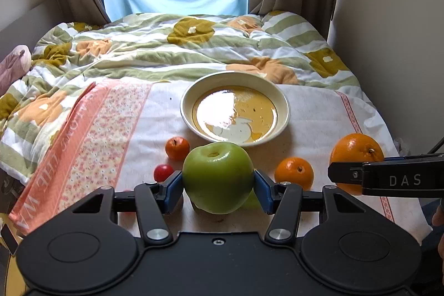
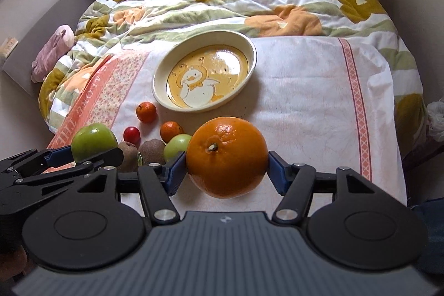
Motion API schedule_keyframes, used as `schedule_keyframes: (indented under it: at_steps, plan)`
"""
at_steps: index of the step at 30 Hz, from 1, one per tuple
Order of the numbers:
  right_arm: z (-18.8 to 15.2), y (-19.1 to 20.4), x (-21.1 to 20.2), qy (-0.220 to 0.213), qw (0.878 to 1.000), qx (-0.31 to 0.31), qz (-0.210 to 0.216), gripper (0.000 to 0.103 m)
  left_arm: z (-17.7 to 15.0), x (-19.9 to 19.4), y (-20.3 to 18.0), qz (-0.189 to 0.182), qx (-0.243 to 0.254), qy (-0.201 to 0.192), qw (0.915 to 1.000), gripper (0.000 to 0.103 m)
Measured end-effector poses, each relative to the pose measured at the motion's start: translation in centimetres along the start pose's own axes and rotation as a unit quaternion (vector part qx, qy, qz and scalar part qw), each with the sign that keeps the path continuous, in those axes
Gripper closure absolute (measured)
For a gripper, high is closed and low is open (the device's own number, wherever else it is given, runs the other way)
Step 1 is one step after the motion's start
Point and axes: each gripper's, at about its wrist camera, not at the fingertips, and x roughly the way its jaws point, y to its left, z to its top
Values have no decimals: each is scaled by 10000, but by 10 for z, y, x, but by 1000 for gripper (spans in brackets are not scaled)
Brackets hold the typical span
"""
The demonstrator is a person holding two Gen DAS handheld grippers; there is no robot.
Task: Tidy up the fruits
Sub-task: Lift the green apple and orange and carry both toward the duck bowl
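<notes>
Fruit in both grips at once: my left gripper [image 1: 218, 186] is clenched on the green apple [image 1: 218, 177], blue pads pressing its two flanks, and my right gripper [image 2: 227, 168] is clamped the same way on the large orange [image 2: 227, 156]. Both fruits appear to hang clear of the white cloth [image 2: 305, 90], though the apple hides the spot right beneath it.

I judge the step in hand to be carrying these two to the duck plate [image 2: 251, 50], which lies ahead of both sets of jaws and holds nothing. To do it well I'd bring them in one at a time, since the plate is shallow and round fruit will roll; lower each until it sits on the plate floor before letting the pads part. The orange belongs on the far side, the apple nearer, so the grippers don't cross.

Loose fruit lies below and ahead of the left jaws: a small tangerine [image 1: 177, 148], a red cherry-like fruit [image 1: 163, 172] just beside the left pad, and a second tangerine [image 1: 294, 173] off the right pad. Two kiwis [image 2: 151, 151] and a smaller green apple [image 2: 177, 147] sit beside my right gripper's left pad. I'd go over them, not through.

Both grippers tilt steeply downward, side by side, the left one's finger showing at the right view's left edge.
</notes>
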Motion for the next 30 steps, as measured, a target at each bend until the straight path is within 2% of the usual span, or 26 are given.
schedule_keyframes:
  at_steps: [9,16,24,30]
  plan:
    - [49,5,1,-437,9986,292,-101,26,54,17,25,-69,114,-275,9995,44]
    - [92,14,26,-501,9976,399,-247,26,100,48,41,-333,323,-396,9981,44]
    - [136,17,93,-324,9953,749,-523,26,141,116,46,-651,873,-206,9938,44]
    - [154,12,138,-221,9924,994,-696,26,145,182,40,-1004,1388,148,9851,44]
